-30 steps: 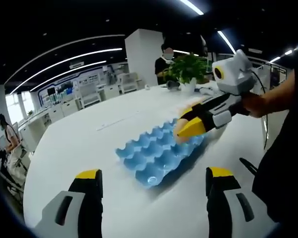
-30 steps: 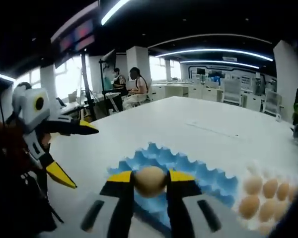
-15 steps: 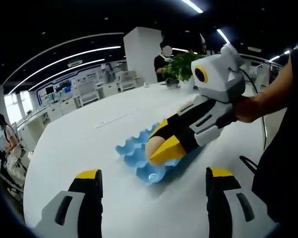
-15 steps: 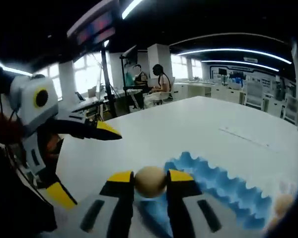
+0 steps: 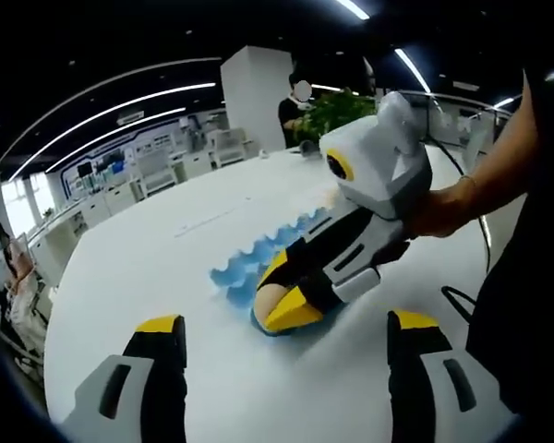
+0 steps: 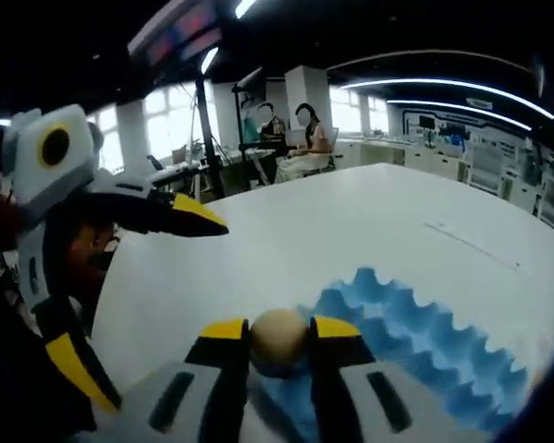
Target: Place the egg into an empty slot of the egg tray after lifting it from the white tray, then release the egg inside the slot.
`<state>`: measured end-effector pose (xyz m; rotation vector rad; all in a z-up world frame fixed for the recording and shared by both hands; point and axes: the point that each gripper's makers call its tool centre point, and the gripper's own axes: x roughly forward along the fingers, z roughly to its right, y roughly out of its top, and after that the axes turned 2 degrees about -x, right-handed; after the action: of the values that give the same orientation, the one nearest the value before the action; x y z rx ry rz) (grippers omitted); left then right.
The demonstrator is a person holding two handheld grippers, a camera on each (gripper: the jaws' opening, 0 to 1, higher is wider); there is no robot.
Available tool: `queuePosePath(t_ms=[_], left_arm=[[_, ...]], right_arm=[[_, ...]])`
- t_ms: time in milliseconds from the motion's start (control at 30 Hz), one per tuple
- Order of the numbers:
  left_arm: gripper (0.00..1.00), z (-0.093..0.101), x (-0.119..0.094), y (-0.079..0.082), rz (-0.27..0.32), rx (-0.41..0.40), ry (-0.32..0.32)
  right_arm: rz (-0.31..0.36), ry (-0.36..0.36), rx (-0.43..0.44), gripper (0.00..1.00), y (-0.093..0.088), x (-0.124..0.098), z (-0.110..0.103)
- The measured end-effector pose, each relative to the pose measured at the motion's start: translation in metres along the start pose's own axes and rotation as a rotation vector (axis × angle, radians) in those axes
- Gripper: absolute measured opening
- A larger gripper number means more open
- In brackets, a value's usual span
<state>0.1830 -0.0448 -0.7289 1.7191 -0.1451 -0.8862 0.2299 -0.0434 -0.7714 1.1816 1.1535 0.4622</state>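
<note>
The blue egg tray (image 6: 415, 346) lies on the broad white surface (image 6: 332, 231), and everything else is placed from it. At the tray's near corner the right gripper (image 6: 279, 334) has its fingers (image 6: 226, 330) clenched on the tan egg (image 6: 278, 335), which hangs just over the tray's edge cups; whether the egg touches the tray cannot be told. In the left gripper view the same right gripper (image 5: 286, 300) comes in from the right, held by a person's hand (image 5: 439, 208), and its body covers much of the egg tray (image 5: 258, 258), leaving a strip of scalloped blue edge beyond it. The egg (image 5: 270, 300) shows between the yellow tips at the tray's near end.

The left gripper (image 5: 286, 328) is well short of the tray, its fingers (image 5: 162, 325) spread wide and released, holding nothing. In the right gripper view the left gripper (image 6: 134, 286) stands to the left of the tray, apart from it, jaws parted.

Beyond the tray's far end a green plant (image 5: 337, 109) stands on the surface, with a person (image 5: 294, 111) behind it by a white pillar (image 5: 254, 97). Far past the tray's other side, two seated people (image 6: 300, 138) are at desks by bright windows. No readable writing or labels show.
</note>
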Motion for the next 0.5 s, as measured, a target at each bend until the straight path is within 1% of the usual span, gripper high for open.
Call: queuePosePath(t_ms=[133,267,500], left_arm=[[0.91,-0.0001,-0.0009,0.0020,0.000,0.002,0.001],[0.91,0.0012,-0.0009,0.0024,0.006,-0.007,-0.004],[0.90,0.0021,-0.0014,-0.0004,-0.005,0.003,-0.001]], right_arm=[[-0.008,-0.005,-0.001,0.25,-0.0045,0.0010,0.0023],[-0.007,-0.001,-0.009,0.25,-0.0046,0.0013,0.0015],[-0.005,0.005,-0.082,0.26,-0.0058,0.0029,-0.0018]])
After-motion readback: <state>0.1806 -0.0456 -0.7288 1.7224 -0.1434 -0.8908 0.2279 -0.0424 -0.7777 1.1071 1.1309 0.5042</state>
